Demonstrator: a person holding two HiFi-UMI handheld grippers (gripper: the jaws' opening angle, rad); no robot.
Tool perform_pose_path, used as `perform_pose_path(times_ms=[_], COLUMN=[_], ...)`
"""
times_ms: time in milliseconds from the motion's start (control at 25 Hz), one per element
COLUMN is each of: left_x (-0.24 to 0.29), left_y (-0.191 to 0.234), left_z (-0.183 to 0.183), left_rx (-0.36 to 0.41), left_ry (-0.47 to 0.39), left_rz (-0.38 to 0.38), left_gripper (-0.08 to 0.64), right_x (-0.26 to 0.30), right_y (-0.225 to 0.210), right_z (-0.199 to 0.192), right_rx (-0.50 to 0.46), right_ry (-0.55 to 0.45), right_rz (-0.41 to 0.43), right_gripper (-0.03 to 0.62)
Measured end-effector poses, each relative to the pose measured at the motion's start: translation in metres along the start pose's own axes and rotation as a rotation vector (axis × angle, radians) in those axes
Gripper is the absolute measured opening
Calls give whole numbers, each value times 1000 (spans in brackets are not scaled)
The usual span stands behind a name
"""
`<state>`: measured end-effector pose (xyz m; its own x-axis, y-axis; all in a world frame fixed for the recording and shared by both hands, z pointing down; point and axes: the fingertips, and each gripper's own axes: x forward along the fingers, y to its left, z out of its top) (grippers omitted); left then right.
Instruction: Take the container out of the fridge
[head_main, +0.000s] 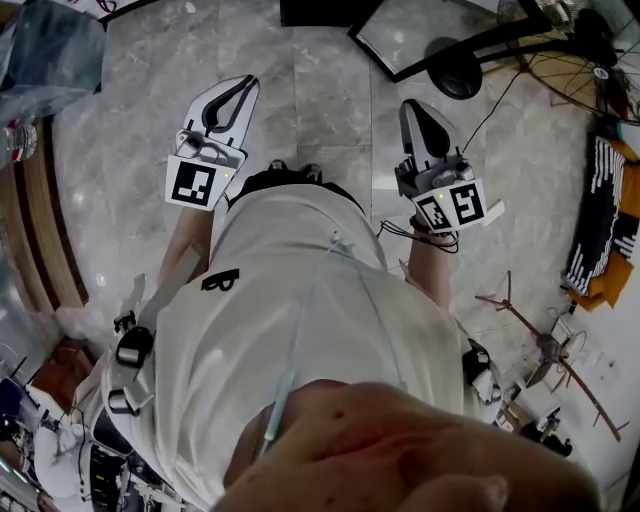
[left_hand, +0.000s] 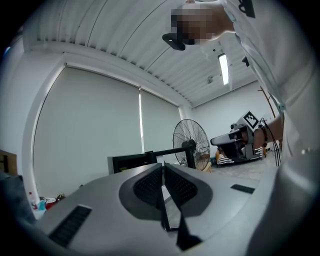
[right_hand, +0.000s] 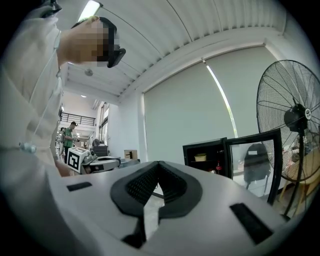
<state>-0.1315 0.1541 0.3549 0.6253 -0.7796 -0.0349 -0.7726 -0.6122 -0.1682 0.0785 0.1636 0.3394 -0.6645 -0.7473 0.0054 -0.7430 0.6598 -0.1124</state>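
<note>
A small black fridge (right_hand: 205, 144) stands ahead with its glass door (right_hand: 252, 170) swung open. A pale yellow container (right_hand: 200, 157) sits on a shelf inside, with a red bottle (right_hand: 218, 168) lower to its right. My right gripper (right_hand: 159, 164) is shut and holds nothing, well short of the fridge. My left gripper (left_hand: 163, 164) is also shut and empty, pointing toward the fridge (left_hand: 127, 162) from farther off. In the head view both grippers (head_main: 243, 86) (head_main: 412, 106) are held in front of the person's body, and the fridge door (head_main: 425, 30) lies at the top edge.
A large standing fan (right_hand: 292, 120) stands right of the fridge door, its base (head_main: 455, 70) near the door on the marble floor. A wooden bench (head_main: 45, 230) runs along the left. A bare wooden rack (head_main: 550, 350) and clutter lie at the right.
</note>
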Motion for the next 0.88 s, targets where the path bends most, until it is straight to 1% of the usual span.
perform_pose_path(times_ms=[120, 360, 520, 640, 880], left_x=[-3, -2, -1, -1, -1], left_y=[-2, -6, -11, -14, -9], left_z=[4, 9, 10, 9, 7], left_rx=[-18, -6, 4, -2, -13], left_ry=[-33, -64, -71, -68, -65], left_rz=[-13, -38, -51, -57, -50], left_gripper=[23, 28, 61, 119, 175], right_x=[-1, -4, -5, -6, -7], right_y=[2, 5, 9, 10, 11], right_z=[-2, -2, -2, -1, -4], right_rx=[3, 7, 6, 7, 20], right_ry=[3, 7, 7, 2, 1], right_rz=[0, -7, -6, -5, -8], right_gripper=[15, 15, 15, 15, 15])
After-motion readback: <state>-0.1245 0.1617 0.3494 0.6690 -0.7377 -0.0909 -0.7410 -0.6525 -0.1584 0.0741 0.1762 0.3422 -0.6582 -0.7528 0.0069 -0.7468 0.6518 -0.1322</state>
